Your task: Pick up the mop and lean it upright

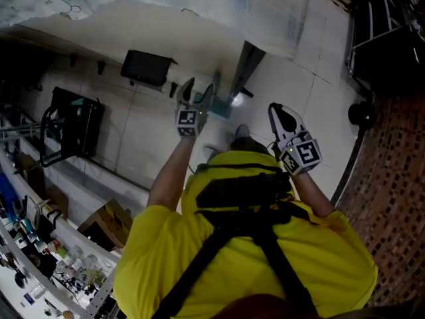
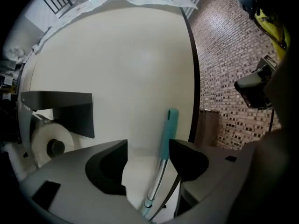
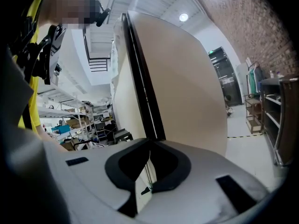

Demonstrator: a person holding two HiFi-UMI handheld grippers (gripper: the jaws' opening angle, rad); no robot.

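Observation:
The mop has a teal grip on top of a shiny metal shaft, and it stands upright against the cream wall. In the left gripper view its handle rises between the jaws, close to the right-hand pad, with a wide gap to the other pad. My left gripper is open and its pads do not press on the handle. The head view shows the left gripper raised beside the teal mop handle. My right gripper hangs apart to the right, and its jaws are together with nothing in them.
A black dispenser with a paper roll hangs on the wall to the left. A black strip marks the wall's corner, next to the brick wall. A black trolley, a cardboard box and cluttered shelves stand at left.

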